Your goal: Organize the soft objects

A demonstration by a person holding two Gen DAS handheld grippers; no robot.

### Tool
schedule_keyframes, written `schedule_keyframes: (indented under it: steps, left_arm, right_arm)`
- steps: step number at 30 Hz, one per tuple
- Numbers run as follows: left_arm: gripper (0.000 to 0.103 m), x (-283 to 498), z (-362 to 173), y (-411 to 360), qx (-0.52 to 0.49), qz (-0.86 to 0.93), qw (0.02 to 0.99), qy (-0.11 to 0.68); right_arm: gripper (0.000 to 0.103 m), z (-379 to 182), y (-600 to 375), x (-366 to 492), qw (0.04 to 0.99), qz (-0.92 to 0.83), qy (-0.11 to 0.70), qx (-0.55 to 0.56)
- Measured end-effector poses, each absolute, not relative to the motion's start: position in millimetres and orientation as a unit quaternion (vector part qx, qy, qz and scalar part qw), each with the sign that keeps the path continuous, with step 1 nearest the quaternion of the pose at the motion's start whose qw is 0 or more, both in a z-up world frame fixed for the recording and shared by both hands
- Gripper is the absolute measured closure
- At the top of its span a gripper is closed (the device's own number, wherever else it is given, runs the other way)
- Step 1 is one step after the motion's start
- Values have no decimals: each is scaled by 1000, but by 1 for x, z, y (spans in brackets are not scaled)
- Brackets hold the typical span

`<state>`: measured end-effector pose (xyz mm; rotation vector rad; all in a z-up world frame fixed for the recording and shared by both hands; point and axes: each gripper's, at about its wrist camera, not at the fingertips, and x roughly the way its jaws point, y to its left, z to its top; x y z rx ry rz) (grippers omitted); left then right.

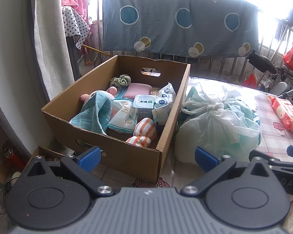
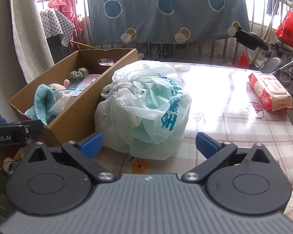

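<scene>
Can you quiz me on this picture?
1. True or false: the left hand-held gripper holds the bag.
2. Which lies in the box? A) red wipes pack B) striped socks C) orange flower
3. Fill in: the red wipes pack lies on the ____.

Key:
1. False. Both the left and right hand-held gripper are open, empty.
2. B, the striped socks.
3. Table.
</scene>
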<state>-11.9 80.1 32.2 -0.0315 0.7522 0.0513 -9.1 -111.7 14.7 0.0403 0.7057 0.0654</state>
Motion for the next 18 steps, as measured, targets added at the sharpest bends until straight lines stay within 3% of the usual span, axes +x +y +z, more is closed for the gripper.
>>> schedule_keyframes:
  steps: [18]
  left_arm:
    - [0, -5, 26, 74, 6, 15, 923, 385]
  right_arm:
    - [1, 12, -117, -6, 935, 23, 353, 24]
